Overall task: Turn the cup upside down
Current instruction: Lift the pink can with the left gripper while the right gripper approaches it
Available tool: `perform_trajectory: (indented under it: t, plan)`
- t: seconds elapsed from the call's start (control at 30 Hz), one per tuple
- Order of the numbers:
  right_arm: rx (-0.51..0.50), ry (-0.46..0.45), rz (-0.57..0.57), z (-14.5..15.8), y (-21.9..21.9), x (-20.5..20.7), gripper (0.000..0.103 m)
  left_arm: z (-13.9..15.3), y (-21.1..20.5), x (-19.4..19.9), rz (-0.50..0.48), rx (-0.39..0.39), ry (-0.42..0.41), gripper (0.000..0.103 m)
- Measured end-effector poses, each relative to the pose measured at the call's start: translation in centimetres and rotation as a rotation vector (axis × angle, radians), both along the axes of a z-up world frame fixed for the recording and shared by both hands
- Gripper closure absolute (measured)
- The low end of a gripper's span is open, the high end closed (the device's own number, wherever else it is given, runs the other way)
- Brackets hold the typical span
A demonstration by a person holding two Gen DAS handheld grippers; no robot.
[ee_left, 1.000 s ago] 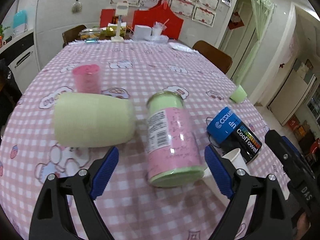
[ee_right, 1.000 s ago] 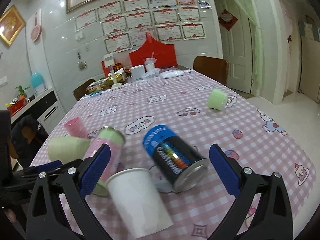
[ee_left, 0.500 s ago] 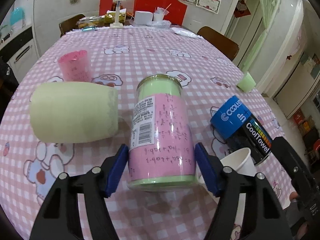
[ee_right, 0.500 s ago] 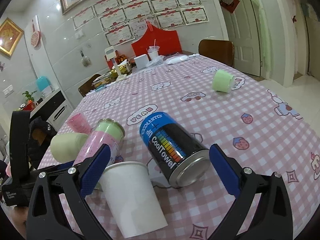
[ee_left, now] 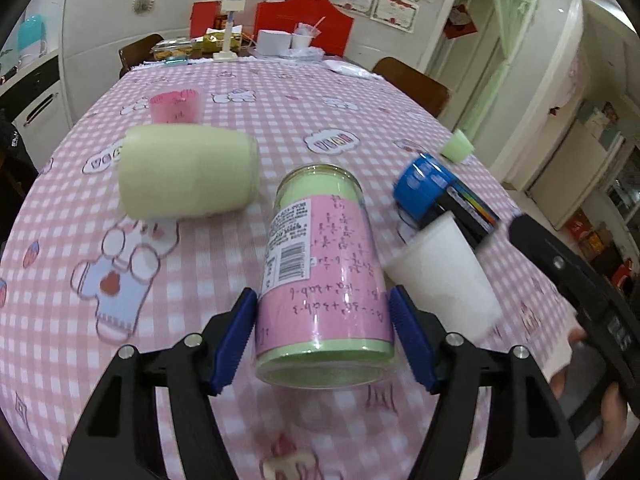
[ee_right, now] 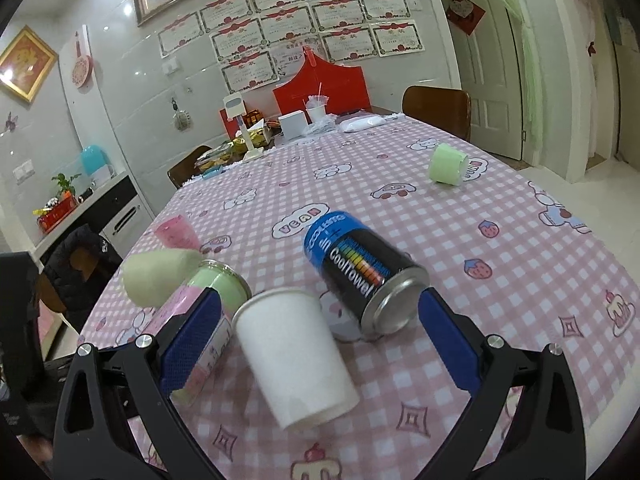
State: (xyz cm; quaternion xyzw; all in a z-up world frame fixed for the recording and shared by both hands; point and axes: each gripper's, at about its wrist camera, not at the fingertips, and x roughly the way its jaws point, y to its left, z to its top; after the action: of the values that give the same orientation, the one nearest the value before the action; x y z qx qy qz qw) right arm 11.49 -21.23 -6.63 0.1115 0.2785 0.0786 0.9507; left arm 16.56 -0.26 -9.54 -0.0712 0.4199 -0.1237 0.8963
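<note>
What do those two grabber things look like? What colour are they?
Both the left gripper and the right gripper have black angular frames with cut-out holes and silver bolts. Their fingers wear ridged blue pads. No cables show.

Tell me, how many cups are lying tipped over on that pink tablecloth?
3: a big pale green cup at left, a white paper cup up front, a small green cup far right. The pink cup stands.

White cup (ee_right: 294,354), pink-green jar (ee_left: 324,276), blue-black can (ee_right: 362,270), pink checked tablecloth (ee_right: 500,264)
</note>
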Motion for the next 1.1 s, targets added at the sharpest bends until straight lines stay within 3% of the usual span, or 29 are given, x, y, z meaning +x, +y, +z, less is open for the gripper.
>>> perform_trajectory:
  t: [0.3, 0.7, 0.83, 0.97, 1.1]
  plan:
    - [-0.064, 0.014, -0.016, -0.5, 2.5, -3.5, 0.008, -0.8, 0.9, -5.1, -0.051, -0.017, -0.036, 0.035]
    - [-0.062, 0.054, -0.036, -1.3, 3.4, -5.0, 0.008, -1.5, 0.8, -7.4, -0.132, -0.032, -0.070, 0.035]
    - [-0.023, 0.076, -0.005, -1.2, 4.1, -4.6, 0.008, -1.3, 1.4, -7.4, -0.141, -0.063, -0.059, 0.035]
    - [0.059, 0.127, 0.035, -1.1, 4.7, -3.6, 0.008, 0.4, 3.1, -8.1, -0.146, -0.118, -0.134, 0.035]
    - [0.178, 0.214, 0.091, -1.8, 5.5, -2.6, 0.008, 1.5, 5.2, -8.0, -0.094, -0.113, -0.184, 0.035]
